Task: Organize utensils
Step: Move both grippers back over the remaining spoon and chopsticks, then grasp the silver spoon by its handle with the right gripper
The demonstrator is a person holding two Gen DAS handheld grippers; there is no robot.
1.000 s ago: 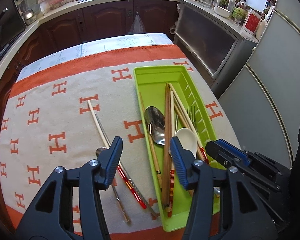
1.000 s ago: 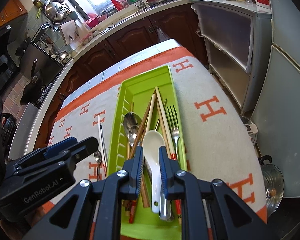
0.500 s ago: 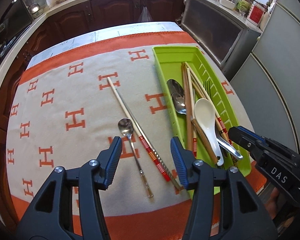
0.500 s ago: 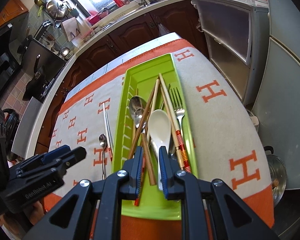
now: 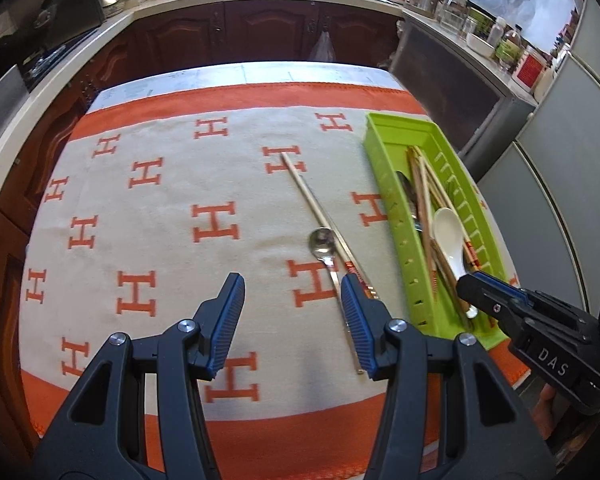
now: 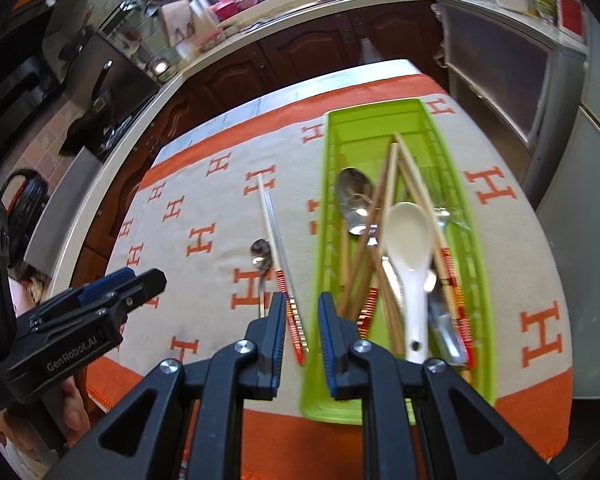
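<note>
A green tray lies on the right of the cloth and holds wooden chopsticks, metal spoons, a fork and a white ceramic spoon. On the cloth left of the tray lie a small metal spoon and a pale chopstick with a red-striped end. My left gripper hangs open over bare cloth, just left of that spoon's handle. My right gripper stands above the striped chopstick end and the tray's left wall. Its jaws are a narrow gap apart with nothing between them.
An orange and cream cloth with H marks covers the table. Dark wooden cabinets and a crowded counter run behind. A steel cabinet and grey doors stand close on the right. The table's near edge is just below both grippers.
Both grippers have shifted left: the left one from beside the tray to bare cloth, the right one from over the tray's middle to its left wall. The jaws' gaps look unchanged.
</note>
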